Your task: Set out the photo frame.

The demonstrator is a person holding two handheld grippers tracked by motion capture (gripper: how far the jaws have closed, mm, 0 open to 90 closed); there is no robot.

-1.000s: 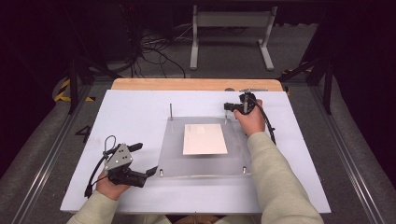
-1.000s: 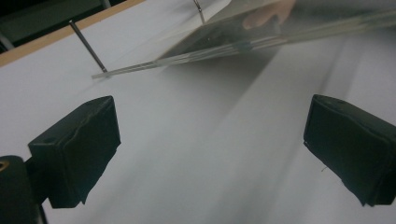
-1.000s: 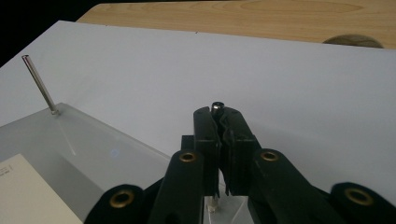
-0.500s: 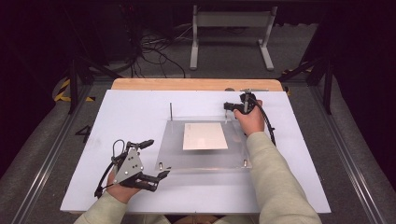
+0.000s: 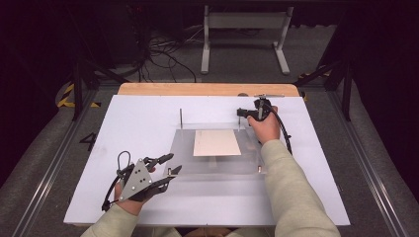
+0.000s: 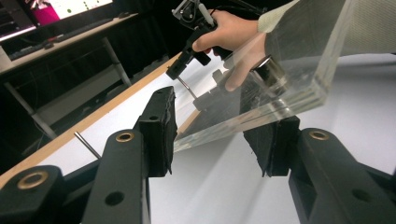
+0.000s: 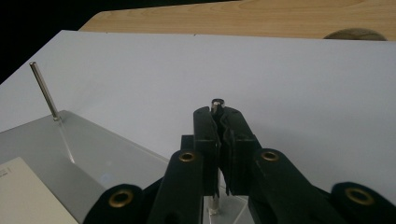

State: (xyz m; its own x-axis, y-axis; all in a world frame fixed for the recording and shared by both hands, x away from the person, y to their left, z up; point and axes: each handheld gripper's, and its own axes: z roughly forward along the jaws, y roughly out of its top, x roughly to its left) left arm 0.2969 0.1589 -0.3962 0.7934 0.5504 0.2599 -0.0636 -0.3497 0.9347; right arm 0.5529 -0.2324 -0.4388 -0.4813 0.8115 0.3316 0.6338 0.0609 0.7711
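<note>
A clear acrylic plate [image 5: 217,163] lies on the white table [image 5: 133,123] with a beige card [image 5: 216,142] at its middle. Thin metal pins stand at its corners. My right gripper [image 5: 240,112] is at the far right corner, shut on the upright pin [image 7: 217,103] there. My left gripper [image 5: 174,163] is open at the plate's near left corner. In the left gripper view that corner of the plate [image 6: 289,60] sits just ahead of my left gripper [image 6: 217,135], between the two black pads and apart from both.
Another pin [image 5: 181,117] stands free at the plate's far left corner, and a short one [image 5: 260,169] at the near right. A wooden strip [image 5: 207,89] borders the table's far edge. Cables and a metal stand [image 5: 244,34] lie on the floor beyond.
My left gripper has moved right and forward up to the plate's near left corner. The right gripper has stayed on its pin.
</note>
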